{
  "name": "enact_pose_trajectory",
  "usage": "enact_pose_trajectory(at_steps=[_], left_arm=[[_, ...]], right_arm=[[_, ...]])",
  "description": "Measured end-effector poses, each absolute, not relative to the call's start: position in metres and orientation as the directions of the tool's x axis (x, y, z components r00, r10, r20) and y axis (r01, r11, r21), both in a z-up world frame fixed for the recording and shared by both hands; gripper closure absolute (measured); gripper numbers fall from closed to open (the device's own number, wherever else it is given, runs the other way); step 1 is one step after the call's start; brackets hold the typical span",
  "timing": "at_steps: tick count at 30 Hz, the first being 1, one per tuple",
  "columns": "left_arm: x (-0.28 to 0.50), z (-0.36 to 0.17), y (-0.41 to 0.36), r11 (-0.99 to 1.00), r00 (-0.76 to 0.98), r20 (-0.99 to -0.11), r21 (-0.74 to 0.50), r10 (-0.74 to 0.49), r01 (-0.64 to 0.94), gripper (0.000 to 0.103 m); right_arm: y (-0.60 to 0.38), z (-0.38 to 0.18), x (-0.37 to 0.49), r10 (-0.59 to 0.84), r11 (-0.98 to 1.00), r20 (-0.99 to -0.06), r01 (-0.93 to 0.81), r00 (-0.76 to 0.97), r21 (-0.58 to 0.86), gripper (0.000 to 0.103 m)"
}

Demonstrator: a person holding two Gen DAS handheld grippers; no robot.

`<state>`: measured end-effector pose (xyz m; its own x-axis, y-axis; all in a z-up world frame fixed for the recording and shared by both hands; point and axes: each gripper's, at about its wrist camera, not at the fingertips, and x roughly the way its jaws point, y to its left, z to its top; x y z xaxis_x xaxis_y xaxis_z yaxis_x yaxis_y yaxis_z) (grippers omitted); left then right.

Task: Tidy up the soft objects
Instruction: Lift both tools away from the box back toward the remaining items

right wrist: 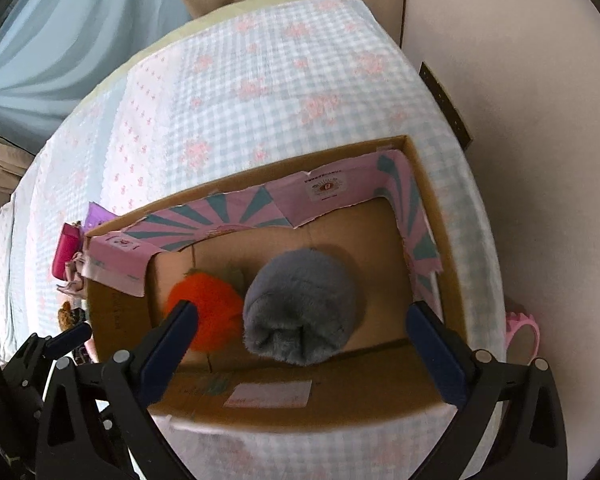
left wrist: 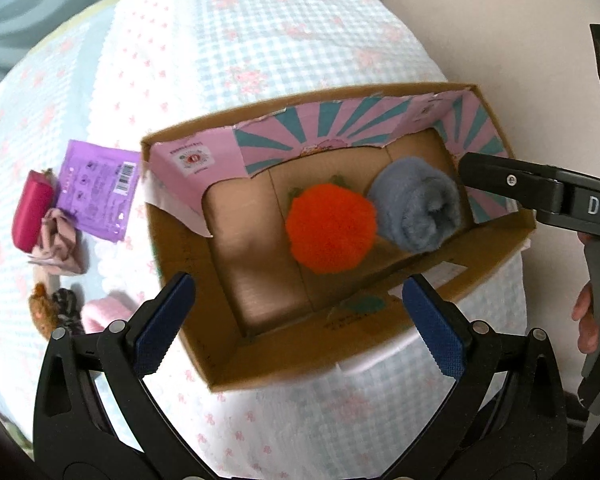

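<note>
An open cardboard box (left wrist: 384, 336) lined with pink and teal paper sits on the checked bedcover. Inside lie an orange fluffy pompom (left wrist: 330, 227) and a rolled grey-blue fleece (left wrist: 418, 204). My left gripper (left wrist: 296, 320) is open and empty above the box's near wall. My right gripper (right wrist: 306, 344) is open and empty over the box (right wrist: 300, 404), just above the grey roll (right wrist: 300, 312), with the pompom (right wrist: 210, 314) beside its left finger. The right gripper's finger (left wrist: 512, 184) shows at the box's right end in the left wrist view.
Left of the box lie a purple packet (left wrist: 98, 190), a magenta pouch (left wrist: 32, 216), a crumpled pink cloth (left wrist: 60, 246), a brown and dark fuzzy toy (left wrist: 54, 310) and a pale pink soft item (left wrist: 104, 314). A pink object (right wrist: 522, 332) sits beyond the bed's right edge.
</note>
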<state>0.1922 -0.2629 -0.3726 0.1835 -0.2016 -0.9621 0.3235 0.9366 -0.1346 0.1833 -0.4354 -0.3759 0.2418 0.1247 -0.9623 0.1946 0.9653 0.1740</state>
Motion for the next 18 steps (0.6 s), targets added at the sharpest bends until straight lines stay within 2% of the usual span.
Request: enact_pose_trajectory(at_steps=[8,18], left_arm=[[0.178,-0.322,-0.253,0.940,0.265,-0.937,-0.141,-0.227,0.310,0.000],[0.143,-0.225,-0.197,0.954,0.410,-0.881,-0.132,-0.237,0.269,0.000]], right_arm=[[-0.427,-0.318,0.158,0.103,0.972,-0.952,0.176,0.289,0.159,0.000],[-0.380,-0.218,0.124,0.044,0.986,-0.877,0.122,0.478,0.116,0.000]])
